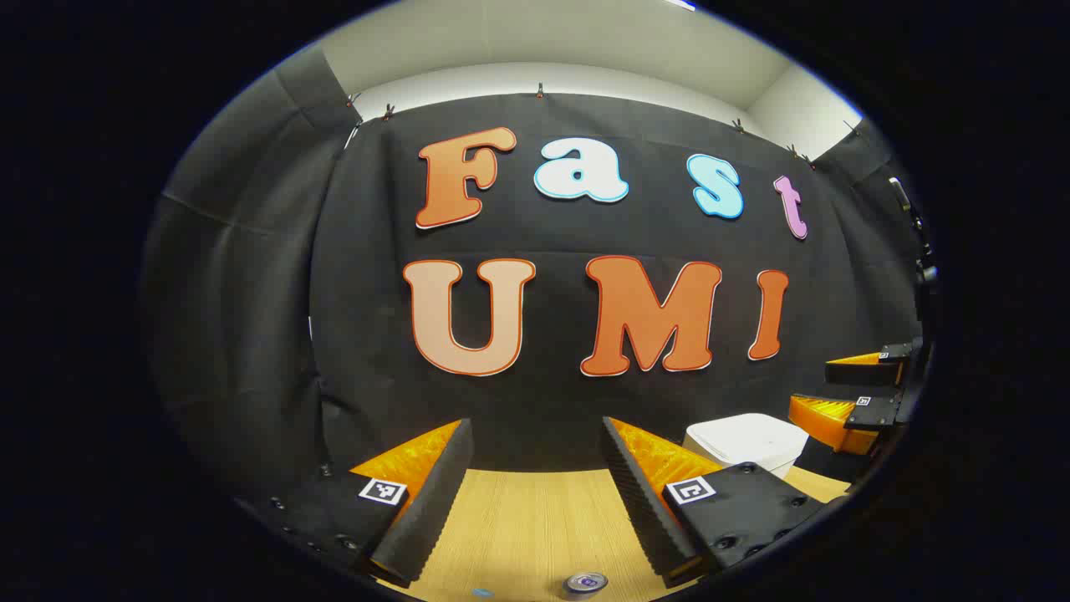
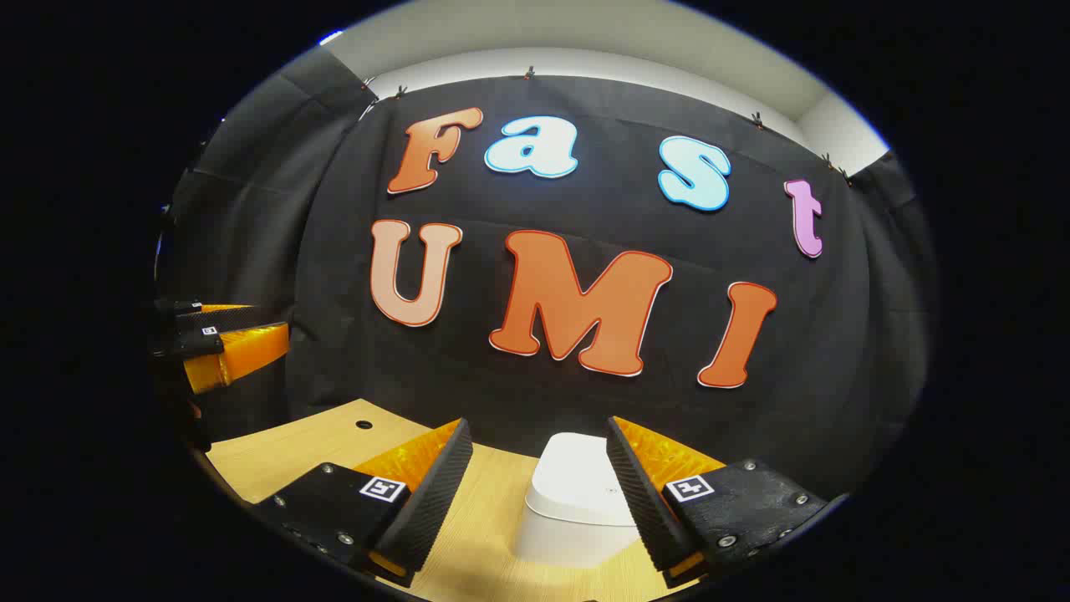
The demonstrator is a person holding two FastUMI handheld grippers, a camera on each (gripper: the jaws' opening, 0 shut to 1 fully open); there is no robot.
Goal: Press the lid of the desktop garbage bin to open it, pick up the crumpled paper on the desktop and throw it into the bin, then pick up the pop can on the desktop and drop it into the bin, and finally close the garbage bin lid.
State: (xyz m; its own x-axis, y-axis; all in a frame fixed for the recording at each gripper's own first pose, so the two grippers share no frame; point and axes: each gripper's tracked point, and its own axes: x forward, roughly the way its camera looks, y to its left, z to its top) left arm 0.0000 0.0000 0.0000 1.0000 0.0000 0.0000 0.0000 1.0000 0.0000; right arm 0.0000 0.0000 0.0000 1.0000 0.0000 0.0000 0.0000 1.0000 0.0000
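Nearest my left gripper [image 1: 535,502], whose fingers are spread over the wooden desktop [image 1: 535,527], stands the pop can [image 1: 585,583], its top just below them. The white garbage bin [image 1: 740,441], lid down, sits to the right. My right gripper [image 2: 539,493], fingers likewise spread, hovers with the bin directly ahead between them.

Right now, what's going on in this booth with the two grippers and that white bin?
A person holds both grippers above a wooden table, gripping nothing yet. The right gripper is open and lined up on the white garbage bin, whose lid looks down. The left gripper is open too, off to the bin's side, with the top of a pop can just below it.
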